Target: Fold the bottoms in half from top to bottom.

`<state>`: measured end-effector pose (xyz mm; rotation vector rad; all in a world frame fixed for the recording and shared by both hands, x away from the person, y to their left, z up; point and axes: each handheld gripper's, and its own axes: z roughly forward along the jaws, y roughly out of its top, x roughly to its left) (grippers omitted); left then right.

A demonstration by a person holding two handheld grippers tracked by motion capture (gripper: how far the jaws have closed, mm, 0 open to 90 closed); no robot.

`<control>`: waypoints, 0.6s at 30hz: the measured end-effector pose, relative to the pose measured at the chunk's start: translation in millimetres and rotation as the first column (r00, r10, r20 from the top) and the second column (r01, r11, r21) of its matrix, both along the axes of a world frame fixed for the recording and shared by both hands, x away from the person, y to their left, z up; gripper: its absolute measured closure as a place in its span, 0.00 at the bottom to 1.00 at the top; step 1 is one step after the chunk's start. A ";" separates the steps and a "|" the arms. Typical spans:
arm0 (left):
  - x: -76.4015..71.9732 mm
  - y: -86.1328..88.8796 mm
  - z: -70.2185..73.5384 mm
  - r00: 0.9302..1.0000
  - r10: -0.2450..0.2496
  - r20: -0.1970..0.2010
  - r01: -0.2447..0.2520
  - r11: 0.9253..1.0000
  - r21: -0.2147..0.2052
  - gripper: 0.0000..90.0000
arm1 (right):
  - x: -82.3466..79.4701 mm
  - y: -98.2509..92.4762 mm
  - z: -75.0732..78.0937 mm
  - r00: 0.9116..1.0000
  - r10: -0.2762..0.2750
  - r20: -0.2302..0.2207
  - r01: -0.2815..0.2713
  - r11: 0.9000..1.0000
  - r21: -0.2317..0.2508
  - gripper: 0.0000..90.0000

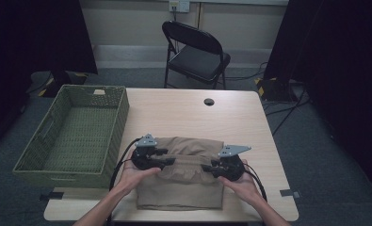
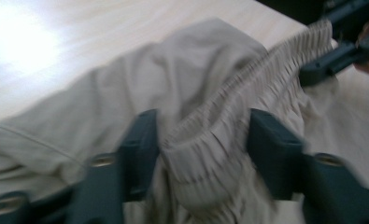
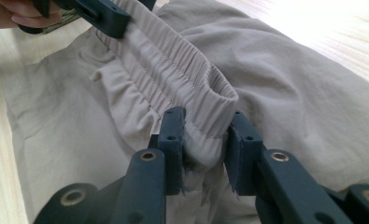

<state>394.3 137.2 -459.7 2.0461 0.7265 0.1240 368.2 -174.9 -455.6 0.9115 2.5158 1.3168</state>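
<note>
Jaws of the left gripper [image 1: 167,157] are standing apart around the elastic waistband of the folded beige cotton shorts [image 1: 183,188] while the right gripper [image 1: 207,168] is clamping it, so the fold is probably being laid down, calling next for release and a move toward the green woven basket [image 1: 56,141].

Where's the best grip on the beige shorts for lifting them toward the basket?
Likely the elastic waistband, at its two ends, coming in from each side. It is a thick gathered ridge standing above the flat cloth of the beige shorts; the right hand-held gripper already straddles it.

Left gripper [image 1: 167,157] & right gripper [image 1: 207,168]: black bodies, grey 3-cornered top plates. Dark jaws w/ brass-ringed screw holes. Black cables trail back; forearms bare.
</note>
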 end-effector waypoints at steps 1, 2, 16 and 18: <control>-2.0 -0.3 0.0 1.000 -0.016 -0.001 0.016 1.000 0.003 0.62 | -1.4 -0.7 -0.3 1.000 0.004 -0.006 -0.004 1.000 0.001 0.75; -4.0 -0.5 0.6 1.000 -0.027 0.002 0.027 1.000 0.012 0.64 | -3.1 -1.6 -0.2 1.000 0.007 -0.007 -0.007 1.000 0.004 0.73; -23.3 3.8 9.6 0.997 -0.071 0.028 0.071 0.997 -0.023 0.63 | 9.8 -0.9 30.6 0.995 -0.098 0.012 0.096 0.985 0.142 0.74; -23.5 4.7 10.1 0.997 -0.074 0.031 0.075 0.997 -0.029 0.63 | 10.8 4.8 22.0 0.996 -0.094 -0.001 0.094 0.990 0.104 0.74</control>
